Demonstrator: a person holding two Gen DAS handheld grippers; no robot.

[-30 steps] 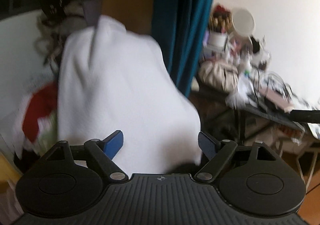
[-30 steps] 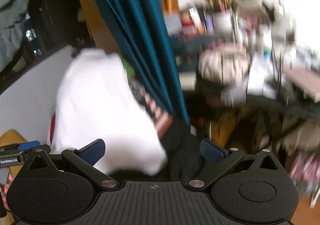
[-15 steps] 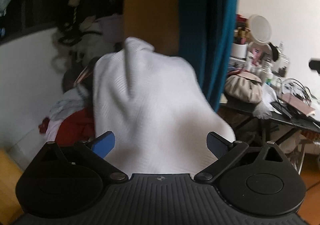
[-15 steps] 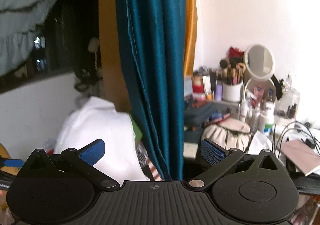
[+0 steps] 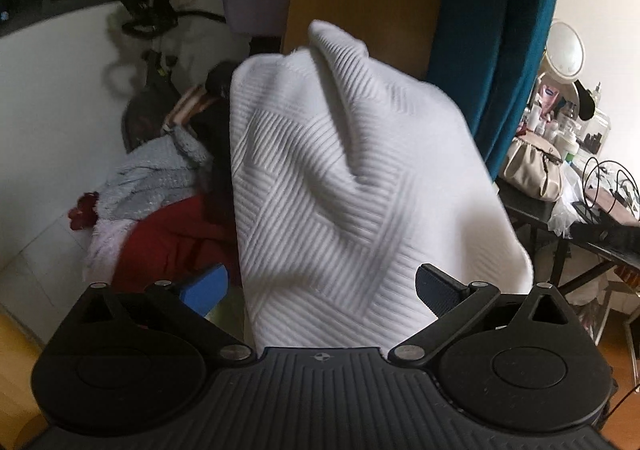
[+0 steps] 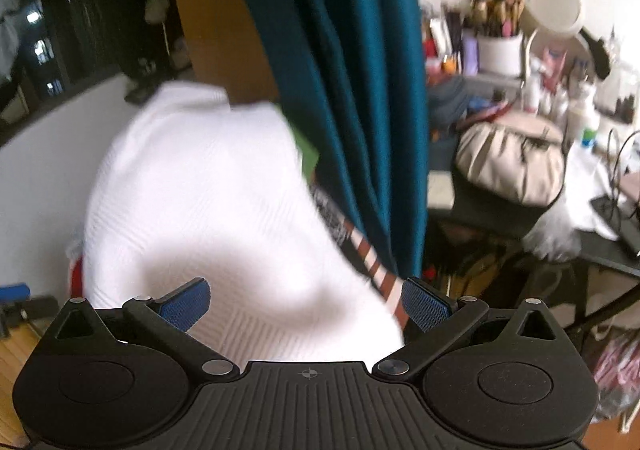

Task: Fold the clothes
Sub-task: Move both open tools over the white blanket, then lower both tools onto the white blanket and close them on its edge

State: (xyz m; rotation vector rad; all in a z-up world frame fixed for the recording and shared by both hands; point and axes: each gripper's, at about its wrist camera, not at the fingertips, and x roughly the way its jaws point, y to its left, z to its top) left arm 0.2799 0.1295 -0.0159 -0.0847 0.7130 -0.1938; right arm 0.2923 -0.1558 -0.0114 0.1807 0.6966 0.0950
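Observation:
A white ribbed garment [image 5: 340, 185] is heaped up in front of my left gripper [image 5: 320, 286], whose blue-padded jaws stand wide open on either side of its lower part without pinching it. In the right wrist view the same white garment [image 6: 200, 201] appears blurred, low and to the left. My right gripper [image 6: 306, 302] is open too, and the cloth's near edge shows between its fingers. Whether either gripper touches the cloth I cannot tell.
A pile of clothes lies behind the white one: a red piece [image 5: 160, 246] and a grey knit [image 5: 148, 177]. A teal curtain [image 6: 352, 89] and a wooden panel [image 5: 360, 1] stand behind. A cluttered dressing table [image 6: 600, 250] with a beige bag [image 6: 508, 161] is on the right.
The left view has closed in on the white garment, which now looks sharper and larger. The right view has dropped from the curtain back down onto the cloth. Both grippers have stayed open.

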